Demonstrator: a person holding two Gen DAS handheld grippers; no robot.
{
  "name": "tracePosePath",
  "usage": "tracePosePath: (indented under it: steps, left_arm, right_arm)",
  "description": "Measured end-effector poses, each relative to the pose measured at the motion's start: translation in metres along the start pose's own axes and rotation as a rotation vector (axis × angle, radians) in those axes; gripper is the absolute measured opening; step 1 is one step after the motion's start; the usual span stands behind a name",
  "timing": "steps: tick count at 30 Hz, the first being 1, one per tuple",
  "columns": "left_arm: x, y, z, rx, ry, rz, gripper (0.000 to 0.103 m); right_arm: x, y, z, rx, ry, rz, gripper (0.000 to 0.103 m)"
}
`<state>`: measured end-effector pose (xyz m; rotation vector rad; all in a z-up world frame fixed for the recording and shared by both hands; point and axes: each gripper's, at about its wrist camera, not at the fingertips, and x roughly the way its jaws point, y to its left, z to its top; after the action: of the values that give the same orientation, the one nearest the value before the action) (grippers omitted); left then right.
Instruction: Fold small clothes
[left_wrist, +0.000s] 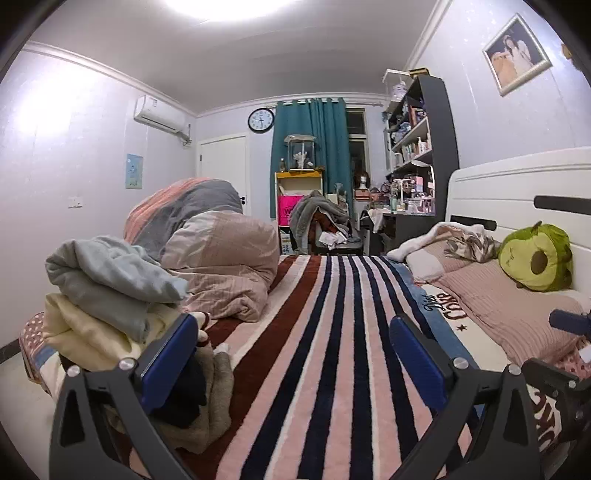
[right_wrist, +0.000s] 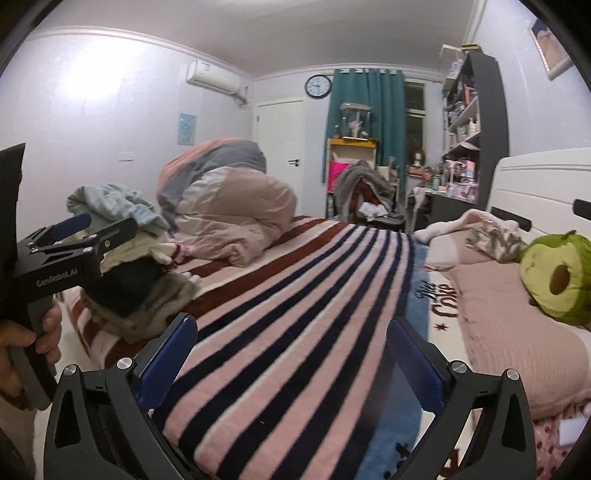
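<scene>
Both hand-held grippers, left (left_wrist: 293, 334) and right (right_wrist: 291, 338), gape wide and empty over the striped blanket (left_wrist: 332, 332); clothes pile (left_wrist: 110, 295) lies left.

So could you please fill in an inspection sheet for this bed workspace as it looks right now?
Surface: striped blanket spread on the bed, its middle bare.
Job's things: pile of clothes at the blanket's left edge.
Clutter: rolled duvet, avocado plush on pink pillow.
Grippers: left gripper open, nothing between its jaws, beside the pile; right gripper open, nothing held.
Cables: nothing seen.
Surroundings: teal curtain, wall clock, shelf unit, cluttered chair.
</scene>
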<state>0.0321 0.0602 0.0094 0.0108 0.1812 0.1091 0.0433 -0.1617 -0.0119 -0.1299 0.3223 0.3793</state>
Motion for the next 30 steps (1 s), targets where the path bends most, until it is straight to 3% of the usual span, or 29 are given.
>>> tracePosePath:
  steps: [30]
  left_arm:
    - [0.003,-0.005,-0.008,0.027,0.028,-0.025,0.102]
  right_arm:
    - [-0.006,-0.01,0.001,0.038,-0.022,-0.014,0.102]
